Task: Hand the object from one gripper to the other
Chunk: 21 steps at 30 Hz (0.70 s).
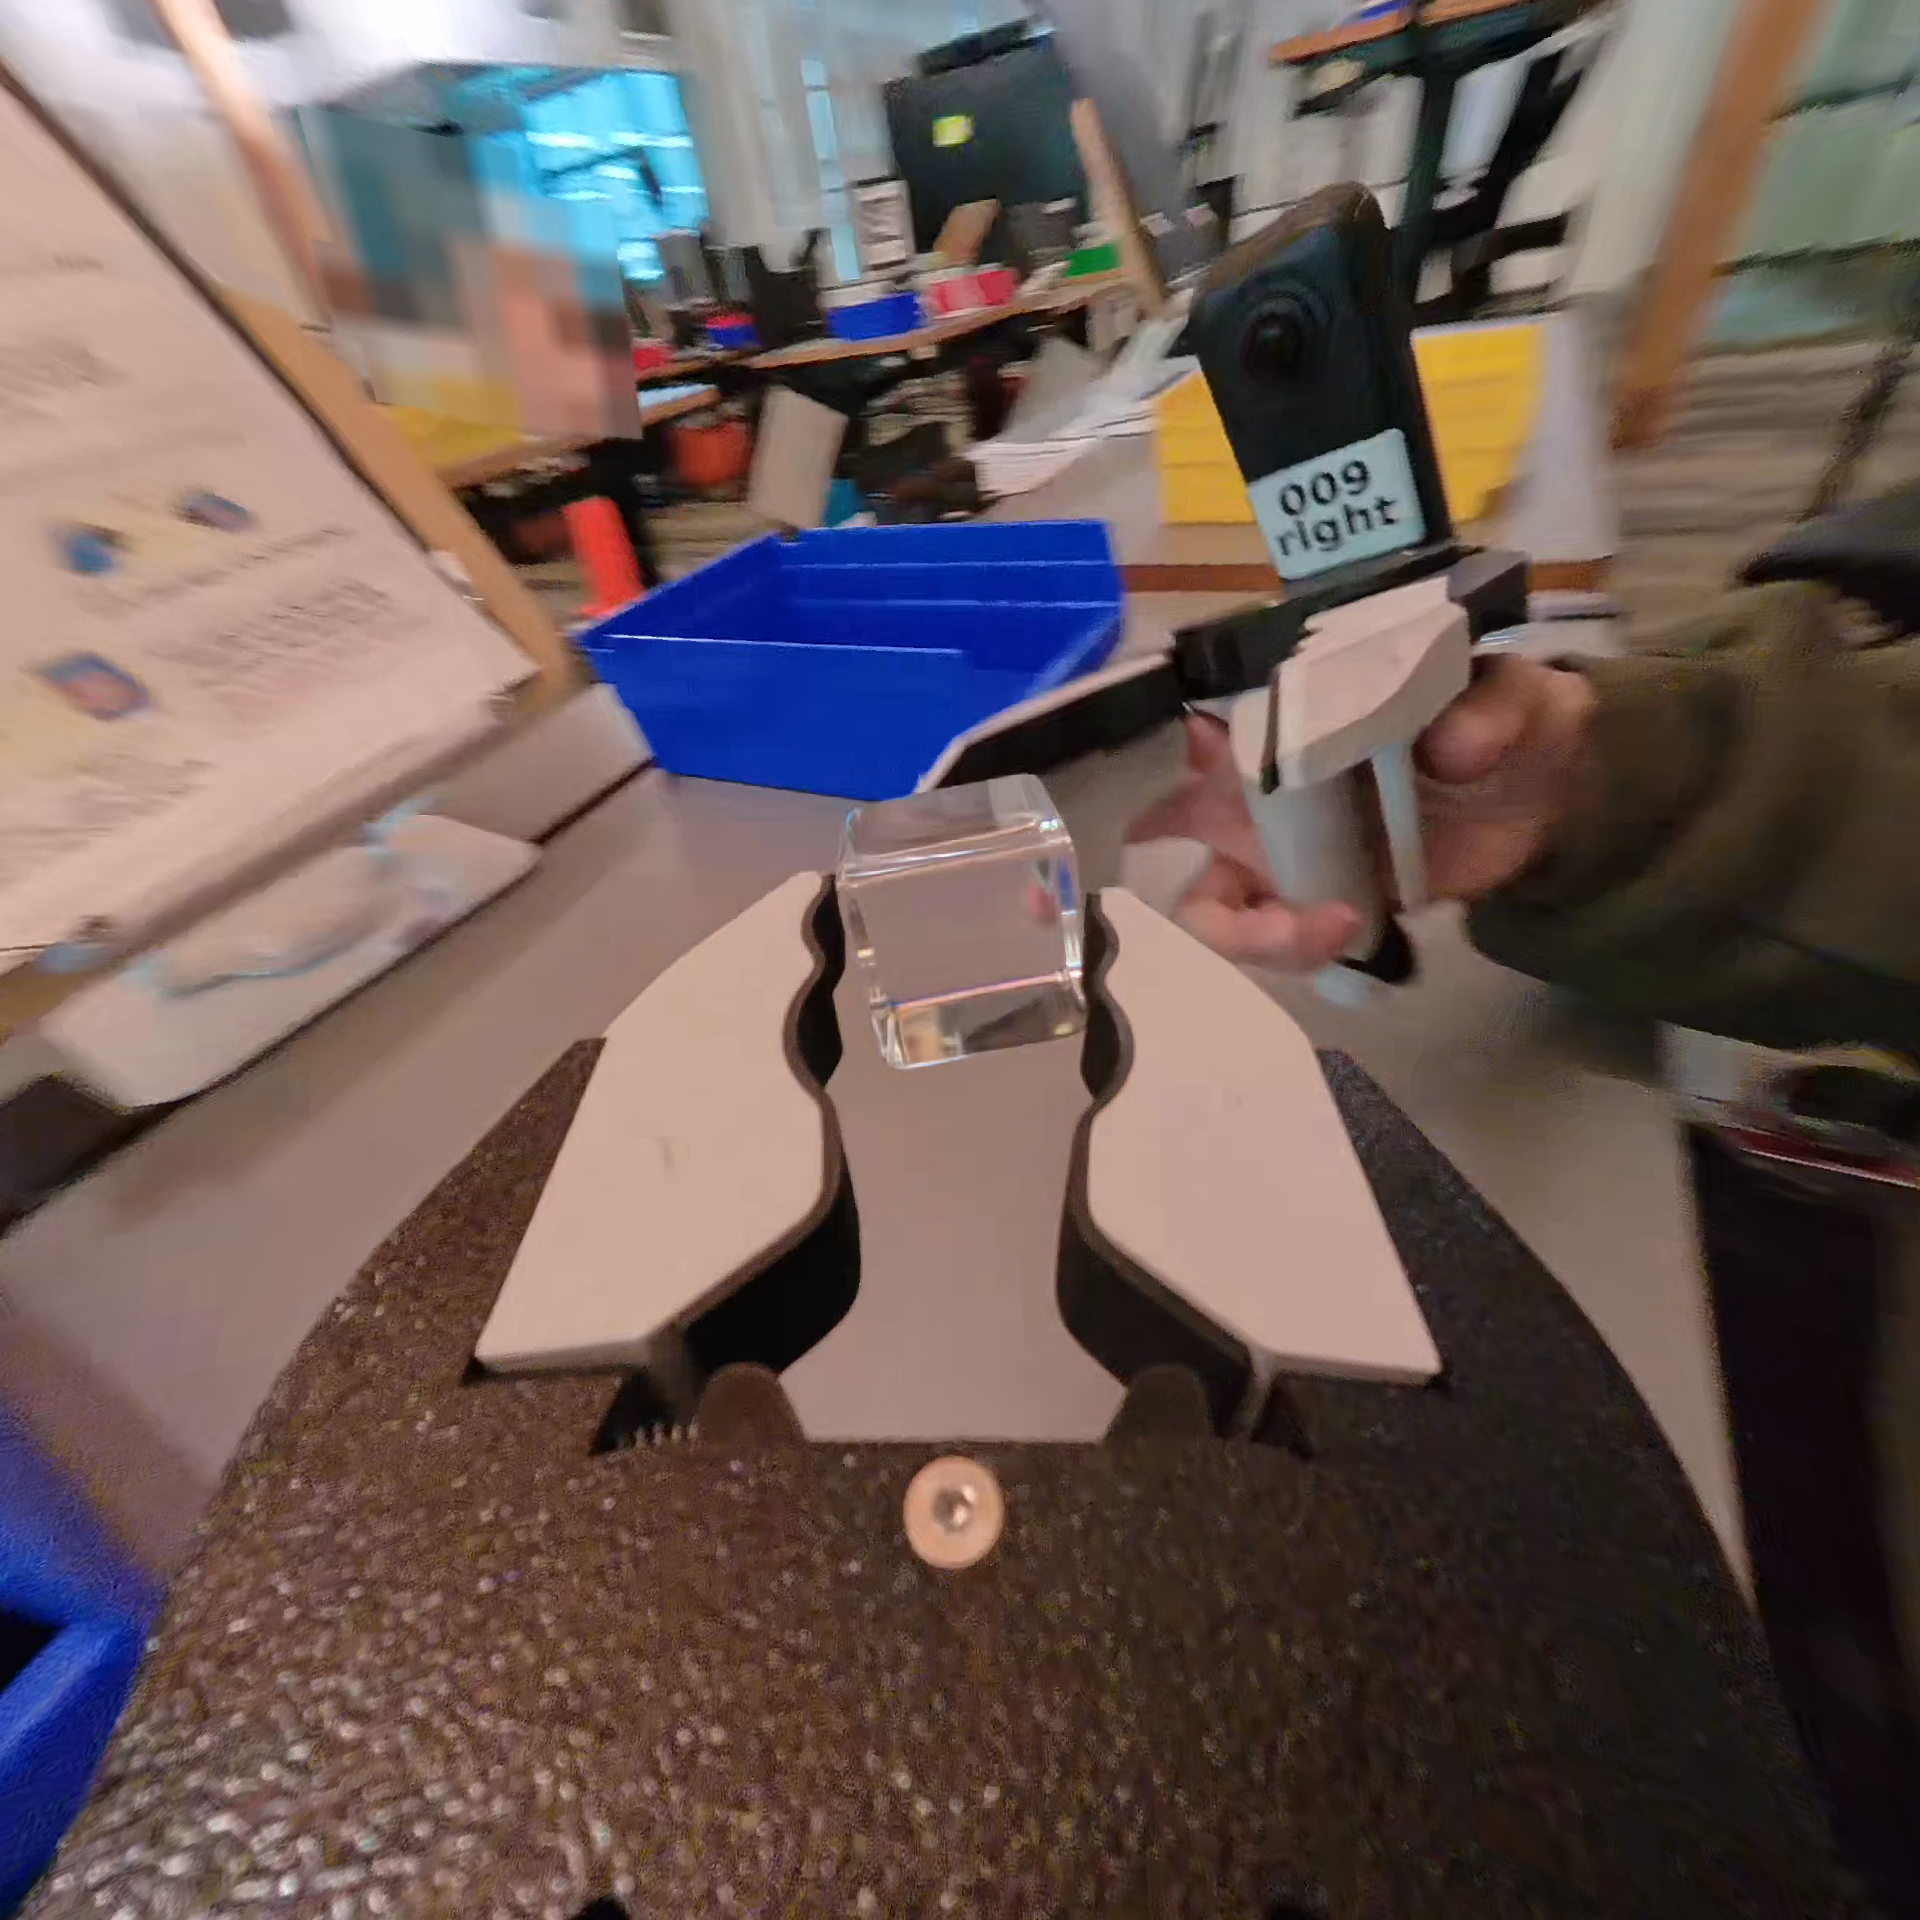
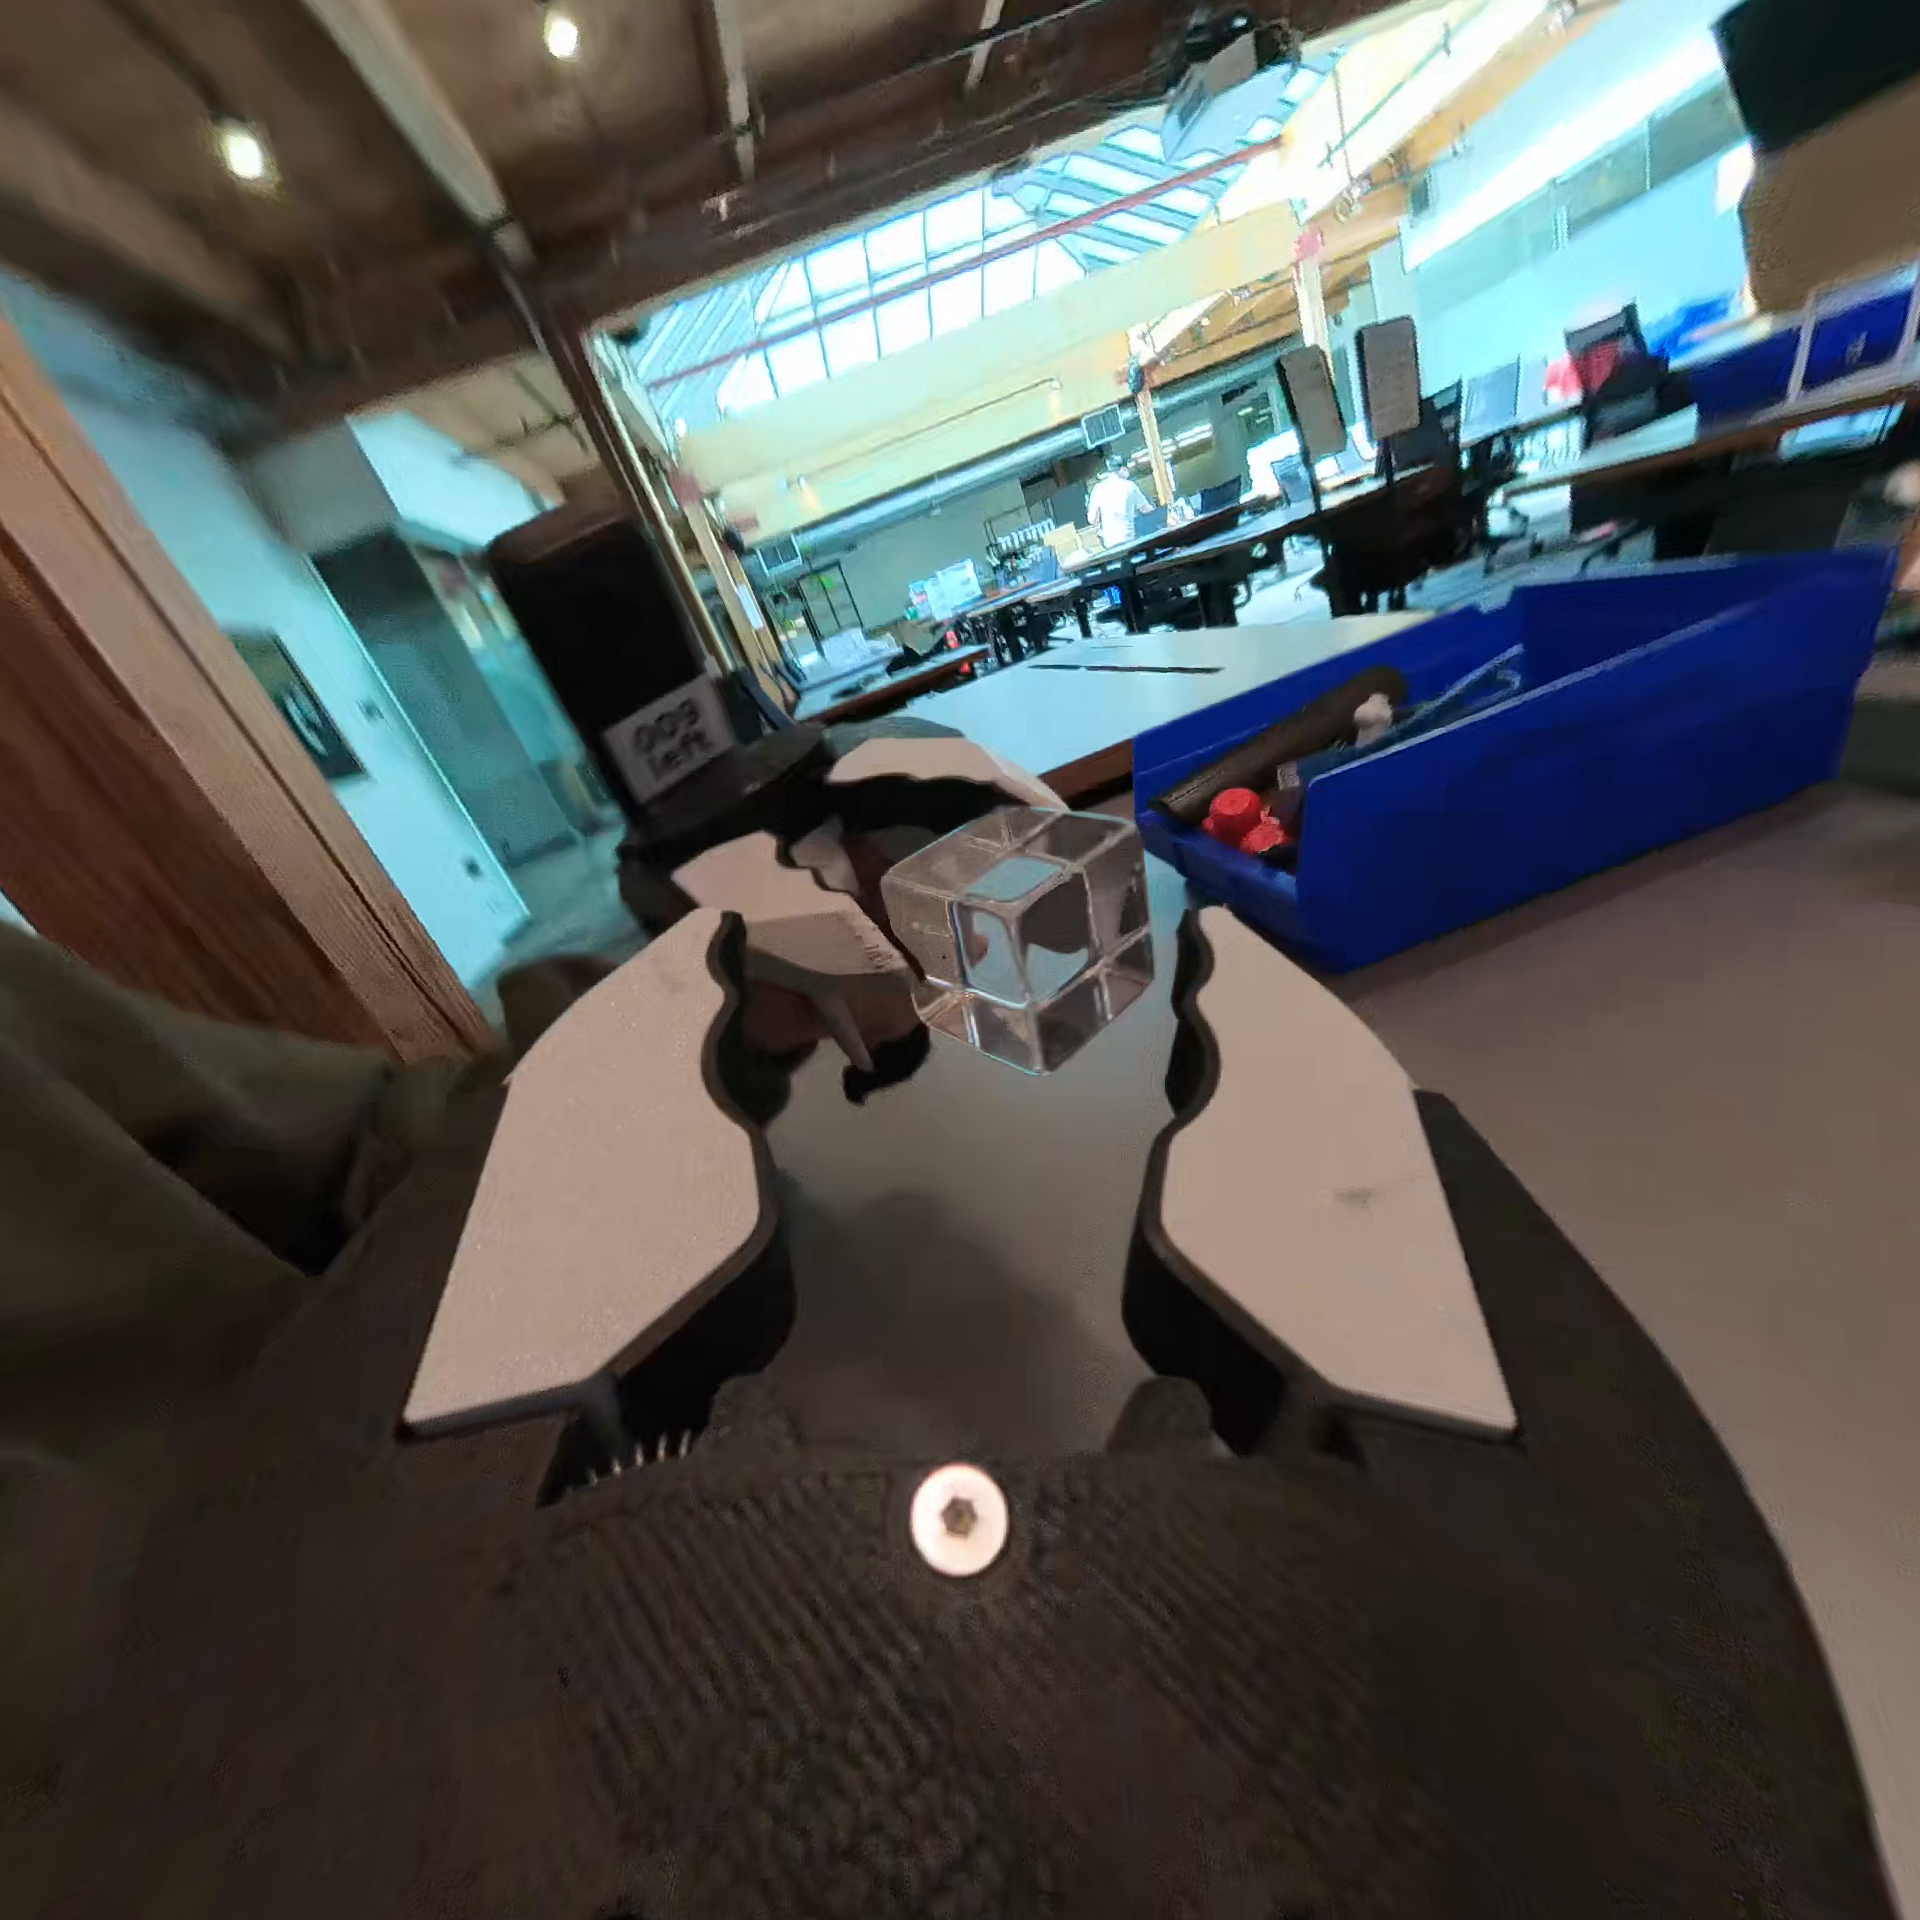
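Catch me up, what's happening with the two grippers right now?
A person is passing a clear cube between two handheld grippers above the table. The left gripper pinches the cube at its fingertips. The right gripper is wide open, close to the cube but not gripping it. A blue bin sits behind.

The left gripper (image 1: 961,940) has two pale grey fingers with wavy black inner edges, set on a rough, speckled black body; a silver hex screw (image 1: 953,1510) sits behind the fingers on that body. The right gripper (image 2: 961,971) is built the same, with its own silver screw (image 2: 958,1518). Seen from the left, it carries a black camera (image 1: 1304,364) above a pale label (image 1: 1333,509), and an olive-green sleeve (image 1: 1704,810) runs back from its handle.
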### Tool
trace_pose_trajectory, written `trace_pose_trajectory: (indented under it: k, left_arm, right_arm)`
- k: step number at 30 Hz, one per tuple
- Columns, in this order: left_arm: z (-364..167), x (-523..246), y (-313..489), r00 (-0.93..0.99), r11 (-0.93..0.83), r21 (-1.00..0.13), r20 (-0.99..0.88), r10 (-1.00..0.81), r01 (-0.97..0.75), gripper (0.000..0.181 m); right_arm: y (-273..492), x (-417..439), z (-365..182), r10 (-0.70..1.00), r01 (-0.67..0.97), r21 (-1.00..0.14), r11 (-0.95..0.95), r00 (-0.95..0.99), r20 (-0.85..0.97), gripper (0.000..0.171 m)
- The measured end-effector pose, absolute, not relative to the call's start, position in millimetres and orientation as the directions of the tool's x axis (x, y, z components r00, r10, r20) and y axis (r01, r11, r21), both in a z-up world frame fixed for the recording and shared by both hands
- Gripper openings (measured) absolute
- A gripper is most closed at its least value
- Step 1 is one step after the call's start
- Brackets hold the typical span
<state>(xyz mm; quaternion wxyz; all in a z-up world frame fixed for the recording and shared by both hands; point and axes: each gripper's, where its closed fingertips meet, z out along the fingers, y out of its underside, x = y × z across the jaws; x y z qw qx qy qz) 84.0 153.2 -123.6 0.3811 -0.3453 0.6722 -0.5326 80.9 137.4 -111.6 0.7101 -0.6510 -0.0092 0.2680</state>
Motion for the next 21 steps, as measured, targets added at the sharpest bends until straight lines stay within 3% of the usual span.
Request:
trace_pose_trajectory:
  k: [3,11,18,20,21]
  left_arm:
    - [-126.9,67.4,148.9,-0.637,0.1,-0.989,-0.009,-0.771,-0.107,0.044]
    - [-125.1,44.2,130.8,-0.812,-0.031,-0.992,0.118,-0.572,-0.123,0.043]
    - [-119.4,48.7,135.4,-0.784,-0.068,-0.993,0.118,-0.61,-0.097,0.044]
    - [-114.0,61.1,147.3,-0.689,-0.085,-0.995,0.096,-0.718,-0.05,0.041]
    - [-112.5,66.2,152.7,-0.626,-0.056,-0.998,0.045,-0.778,-0.002,0.048]
  right_arm:
    - [125.7,75.8,-106.3,0.413,-0.249,-0.968,0.038,0.886,-0.211,0.07]
    - [133.3,48.7,-121.9,0.498,-0.208,-0.977,-0.05,0.842,-0.205,0.047]
    - [138.9,52.2,-113.9,0.485,-0.25,-0.968,-0.015,0.845,-0.226,0.043]
    - [144.4,68.7,-111.2,0.375,-0.245,-0.969,0.02,0.901,-0.22,0.043]
    - [146.5,78.5,-110.6,0.302,-0.235,-0.971,0.039,0.929,-0.212,0.043]
